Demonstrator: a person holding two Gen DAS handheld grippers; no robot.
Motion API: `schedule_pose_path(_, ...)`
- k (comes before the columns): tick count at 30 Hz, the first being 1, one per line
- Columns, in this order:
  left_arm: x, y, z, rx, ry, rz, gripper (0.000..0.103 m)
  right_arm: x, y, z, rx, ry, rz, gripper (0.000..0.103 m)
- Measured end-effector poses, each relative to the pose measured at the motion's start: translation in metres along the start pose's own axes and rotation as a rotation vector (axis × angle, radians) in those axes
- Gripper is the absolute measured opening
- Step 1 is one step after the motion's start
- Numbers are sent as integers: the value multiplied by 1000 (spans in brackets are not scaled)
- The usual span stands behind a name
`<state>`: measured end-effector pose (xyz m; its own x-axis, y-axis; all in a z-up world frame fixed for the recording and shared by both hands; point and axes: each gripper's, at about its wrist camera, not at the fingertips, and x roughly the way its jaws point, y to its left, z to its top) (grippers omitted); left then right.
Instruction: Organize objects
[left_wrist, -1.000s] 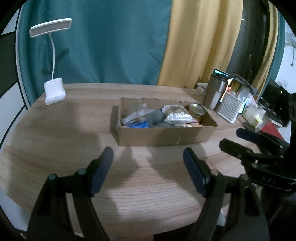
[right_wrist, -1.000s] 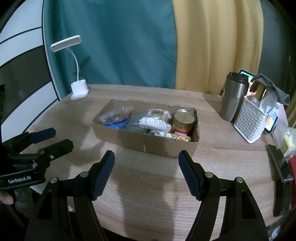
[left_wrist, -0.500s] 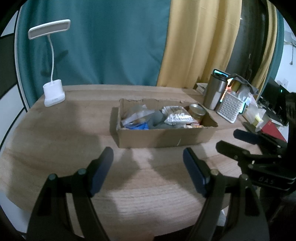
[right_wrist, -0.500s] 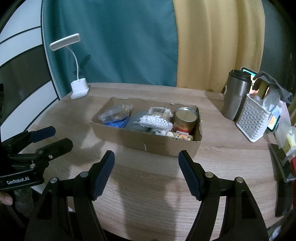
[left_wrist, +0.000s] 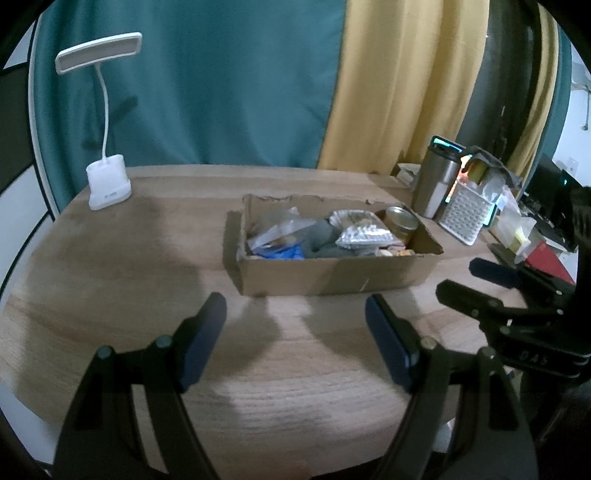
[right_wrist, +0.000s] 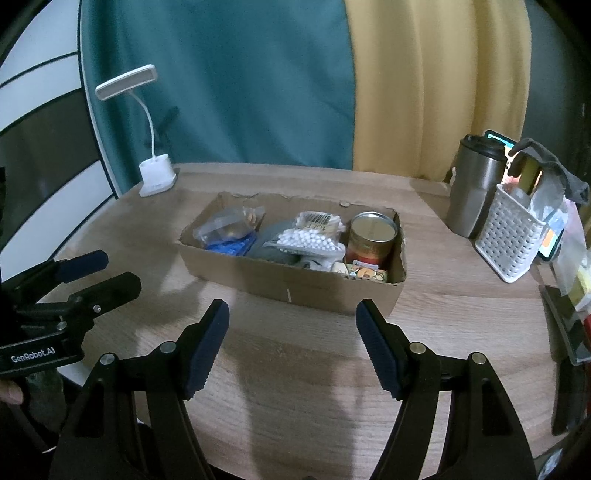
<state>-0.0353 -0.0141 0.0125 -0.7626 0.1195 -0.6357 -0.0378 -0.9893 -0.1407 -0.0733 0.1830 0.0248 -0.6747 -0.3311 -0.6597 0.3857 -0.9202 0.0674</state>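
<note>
A low cardboard box (left_wrist: 325, 275) (right_wrist: 295, 286) stands mid-table. It holds a tin can (right_wrist: 372, 236), a bag of white cotton swabs (right_wrist: 310, 240), a clear plastic bag (right_wrist: 231, 229), a blue packet (right_wrist: 231, 245), grey cloth (right_wrist: 275, 249) and a small printed carton (right_wrist: 365, 273). My left gripper (left_wrist: 295, 336) is open and empty, hovering before the box's near wall. My right gripper (right_wrist: 291, 341) is open and empty, also before the box. Each gripper shows from the side in the other's view: the right one (left_wrist: 476, 277) and the left one (right_wrist: 107, 269).
A white desk lamp (left_wrist: 109, 181) (right_wrist: 157, 177) stands at the back left. A steel tumbler (right_wrist: 474, 184) and a white perforated basket (right_wrist: 511, 236) with clutter stand at the right, by a phone. Teal and yellow curtains hang behind the round wooden table (right_wrist: 295, 369).
Both grippers have drifted slightly back and up from the box, which looks a bit farther away. Both stay open.
</note>
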Motion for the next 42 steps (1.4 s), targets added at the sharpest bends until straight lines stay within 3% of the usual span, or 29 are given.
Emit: schedule_pose_path(42,27,-2,16,-1,39,-2,79,20,-20,8,23,27,-11,74)
